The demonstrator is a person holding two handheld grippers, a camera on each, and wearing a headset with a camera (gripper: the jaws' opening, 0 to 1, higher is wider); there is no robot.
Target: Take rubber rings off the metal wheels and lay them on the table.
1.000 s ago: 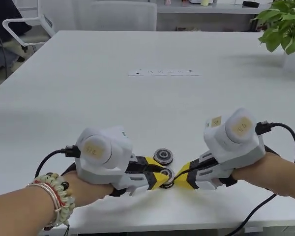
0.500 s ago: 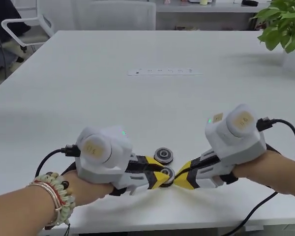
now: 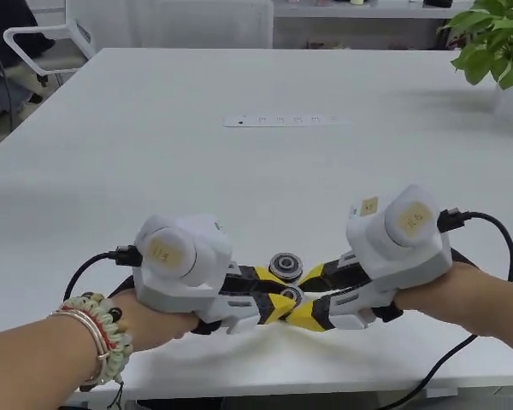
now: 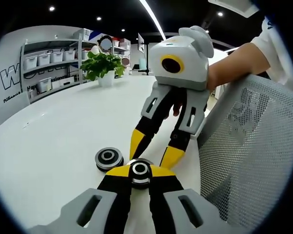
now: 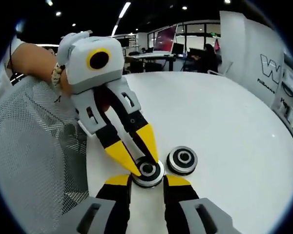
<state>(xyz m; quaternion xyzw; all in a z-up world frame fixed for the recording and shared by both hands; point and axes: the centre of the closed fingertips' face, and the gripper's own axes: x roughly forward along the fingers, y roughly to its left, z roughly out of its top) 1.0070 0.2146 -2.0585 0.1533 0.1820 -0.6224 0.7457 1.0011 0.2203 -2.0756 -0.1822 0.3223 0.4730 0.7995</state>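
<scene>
Gripper views show left tongs [image 4: 140, 171], right tongs [image 5: 147, 180] gripping wheel [image 5: 147, 169], half-hidden overhead

White table [image 3: 197, 171]; chair [image 3: 197, 24] at far edge; potted plant [image 3: 492, 43]; wall shelves [image 4: 49, 68].

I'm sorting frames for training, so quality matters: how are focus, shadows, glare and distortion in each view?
Head view: sharp, evenly lit, soft shadows on the table. Left gripper view: fisheye bends the table's edge; the ceiling strip light blown out. Right gripper view: nearer wheel crisp, far room dim.
</scene>
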